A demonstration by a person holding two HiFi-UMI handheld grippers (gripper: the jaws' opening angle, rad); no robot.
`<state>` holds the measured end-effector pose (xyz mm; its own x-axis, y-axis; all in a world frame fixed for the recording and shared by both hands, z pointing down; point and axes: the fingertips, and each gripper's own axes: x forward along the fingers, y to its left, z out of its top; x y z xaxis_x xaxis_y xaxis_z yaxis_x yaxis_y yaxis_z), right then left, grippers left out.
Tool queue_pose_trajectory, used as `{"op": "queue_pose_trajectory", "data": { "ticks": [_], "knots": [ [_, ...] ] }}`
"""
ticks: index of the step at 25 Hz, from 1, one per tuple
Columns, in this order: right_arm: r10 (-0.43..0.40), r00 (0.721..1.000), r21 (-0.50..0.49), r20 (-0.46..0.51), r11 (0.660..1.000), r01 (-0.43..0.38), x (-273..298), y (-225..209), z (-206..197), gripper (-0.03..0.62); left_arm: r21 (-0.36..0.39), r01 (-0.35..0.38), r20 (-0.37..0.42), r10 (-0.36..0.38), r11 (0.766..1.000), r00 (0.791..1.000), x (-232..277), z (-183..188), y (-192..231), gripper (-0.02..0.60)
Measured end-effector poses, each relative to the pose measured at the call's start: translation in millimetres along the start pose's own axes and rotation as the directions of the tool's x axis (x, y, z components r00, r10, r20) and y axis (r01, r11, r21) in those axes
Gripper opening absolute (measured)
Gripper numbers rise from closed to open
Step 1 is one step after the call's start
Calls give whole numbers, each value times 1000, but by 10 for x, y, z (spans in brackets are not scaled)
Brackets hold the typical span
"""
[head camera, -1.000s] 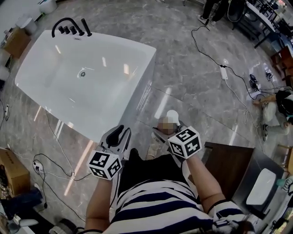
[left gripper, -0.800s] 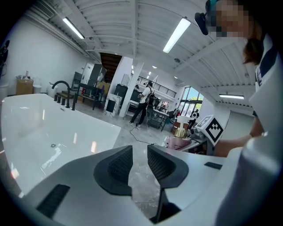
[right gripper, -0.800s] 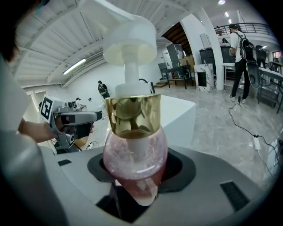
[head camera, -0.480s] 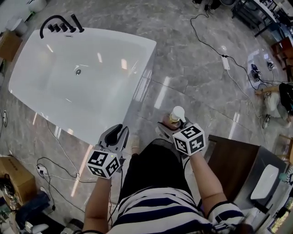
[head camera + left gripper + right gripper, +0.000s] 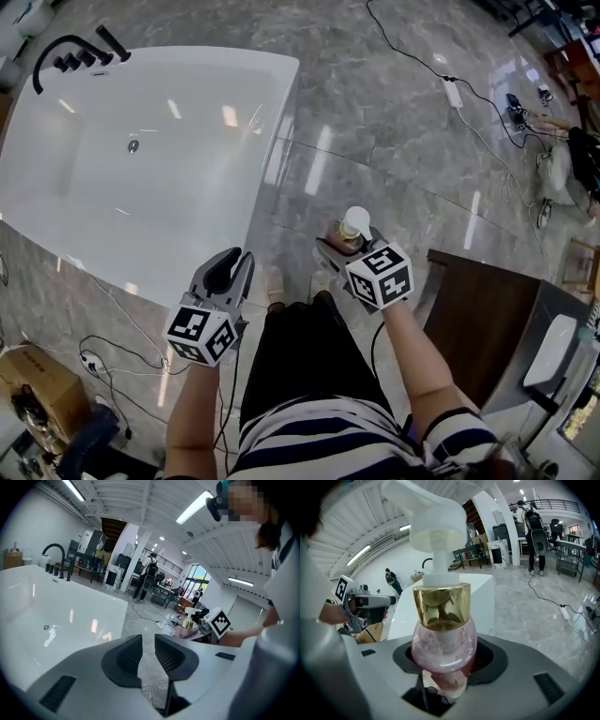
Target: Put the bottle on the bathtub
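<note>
One bottle point(image 5: 440, 639) clenched in right gripper point(image 5: 342, 246) fingers point(image 5: 490, 658), left gripper point(image 5: 147, 651) fingers point(image 5: 126, 656) parted, empty, bathtub point(image 5: 141, 159) near, power strip point(image 5: 453, 92) beyond

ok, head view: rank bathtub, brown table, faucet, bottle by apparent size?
1. bathtub
2. brown table
3. faucet, thin but long
4. bottle; close to the faucet and nearer the camera, so that pair is unsure

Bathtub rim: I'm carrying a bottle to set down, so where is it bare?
The bathtub rim is bare along the long side facing the bottle and along the near edge. The basin holds only the drain. The far-left end is crowded by the black faucet.
</note>
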<state>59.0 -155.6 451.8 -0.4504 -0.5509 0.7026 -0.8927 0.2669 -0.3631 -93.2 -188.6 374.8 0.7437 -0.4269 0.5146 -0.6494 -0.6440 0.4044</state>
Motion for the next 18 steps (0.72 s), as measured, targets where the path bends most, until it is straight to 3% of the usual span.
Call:
{"op": "queue_pose_trajectory", "data": {
  "ticks": [5,11,18],
  "knots": [
    [-23,1000,6,-17,1000,24,224,-174,-148,230,-13,28,-6,-29,1000,1000,202,-73,33,92],
    [-38,998,29,-44,999,39,533,-417,-408,230,23,33,-28,-32,999,999,539,-217,36,92],
    [-47,998,73,-51,996,51,883,-738,-783,231,45,105,-61,-102,993,993,952,-580,-285,91]
  ]
}}
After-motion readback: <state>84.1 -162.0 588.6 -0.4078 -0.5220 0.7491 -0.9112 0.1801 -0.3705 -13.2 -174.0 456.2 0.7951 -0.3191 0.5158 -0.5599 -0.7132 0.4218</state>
